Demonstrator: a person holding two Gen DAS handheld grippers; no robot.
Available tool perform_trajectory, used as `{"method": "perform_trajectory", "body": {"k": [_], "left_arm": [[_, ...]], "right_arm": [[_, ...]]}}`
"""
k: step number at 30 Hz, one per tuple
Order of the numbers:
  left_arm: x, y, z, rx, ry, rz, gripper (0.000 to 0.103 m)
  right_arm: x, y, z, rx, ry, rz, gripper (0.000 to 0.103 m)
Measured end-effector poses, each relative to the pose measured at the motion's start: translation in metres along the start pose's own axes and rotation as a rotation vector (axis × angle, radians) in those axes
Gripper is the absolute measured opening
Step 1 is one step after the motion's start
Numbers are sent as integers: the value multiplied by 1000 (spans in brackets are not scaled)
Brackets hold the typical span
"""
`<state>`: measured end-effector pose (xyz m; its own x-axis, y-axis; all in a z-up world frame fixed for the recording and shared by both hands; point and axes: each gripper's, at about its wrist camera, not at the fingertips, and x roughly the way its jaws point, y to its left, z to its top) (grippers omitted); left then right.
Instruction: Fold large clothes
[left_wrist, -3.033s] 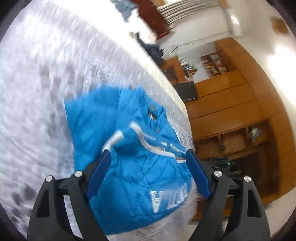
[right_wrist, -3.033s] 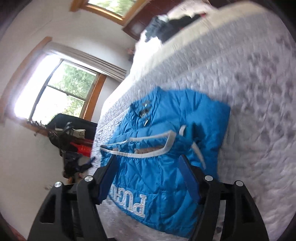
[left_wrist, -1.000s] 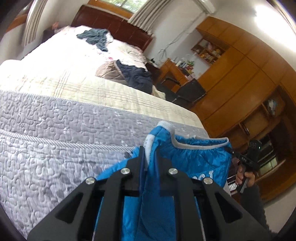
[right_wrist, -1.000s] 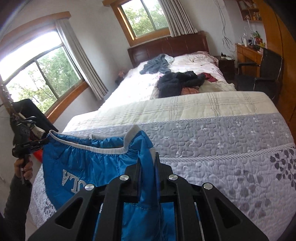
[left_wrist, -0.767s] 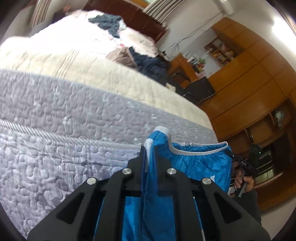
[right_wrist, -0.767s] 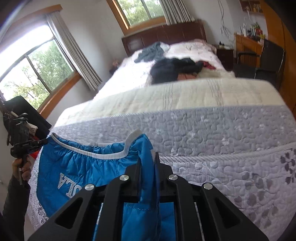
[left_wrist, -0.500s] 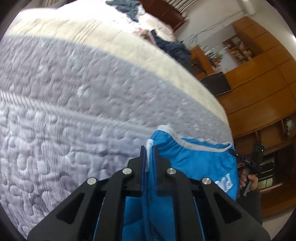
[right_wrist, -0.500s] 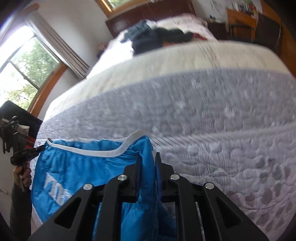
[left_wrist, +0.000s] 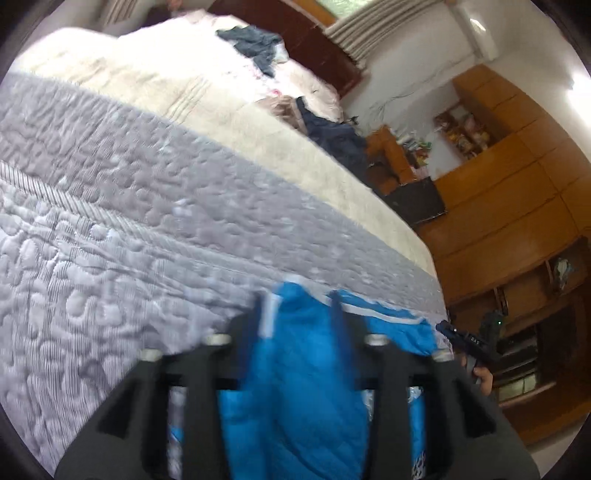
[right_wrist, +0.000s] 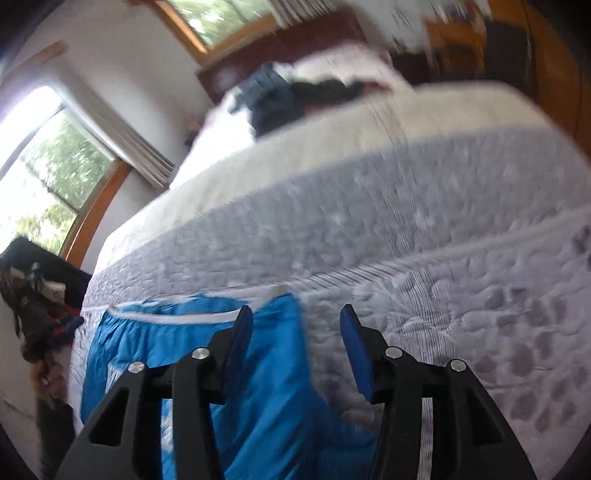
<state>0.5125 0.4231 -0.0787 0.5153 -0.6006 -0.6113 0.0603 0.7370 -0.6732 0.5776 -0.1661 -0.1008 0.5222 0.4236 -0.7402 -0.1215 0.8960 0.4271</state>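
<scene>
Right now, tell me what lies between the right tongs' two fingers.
In the right wrist view, the right tongs stand open; between them shows mostly bare grey quilt, with the blue jacket's edge by the left finger.

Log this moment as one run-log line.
step: jacket hem laid down | left gripper: open, puffy blue jacket between fingers | right gripper: open | surface: grey quilted bedspread

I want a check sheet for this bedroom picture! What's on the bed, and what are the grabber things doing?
Surface: grey quilted bedspread, cream blanket beyond.
Job's things: blue puffer jacket lying on the bed's near edge.
Clutter: dark clothes heaped near the headboard.
Grippers: left hand-held gripper open, jacket between its fingers; right hand-held gripper open.
Cables: wires on the far wall.
Surroundings: wooden cabinets, window.
</scene>
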Motion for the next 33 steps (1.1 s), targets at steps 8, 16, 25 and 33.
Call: {"method": "perform_trajectory", "body": {"k": [8,16,25,33], "left_arm": [[68,-3,-44,102,163,152,50],[34,-11,-49,71,88,191,50],[20,-42,-130,176,143,6,50],[-11,-17,-125,76,60,-20,49]], "right_arm": [[35,35,-56,-99,187,26,40],[30,34,-52,-87,154,-38,28],[2,106,-124,-202,177,169,31],[5,91,-130,-159,187,125,25]]}}
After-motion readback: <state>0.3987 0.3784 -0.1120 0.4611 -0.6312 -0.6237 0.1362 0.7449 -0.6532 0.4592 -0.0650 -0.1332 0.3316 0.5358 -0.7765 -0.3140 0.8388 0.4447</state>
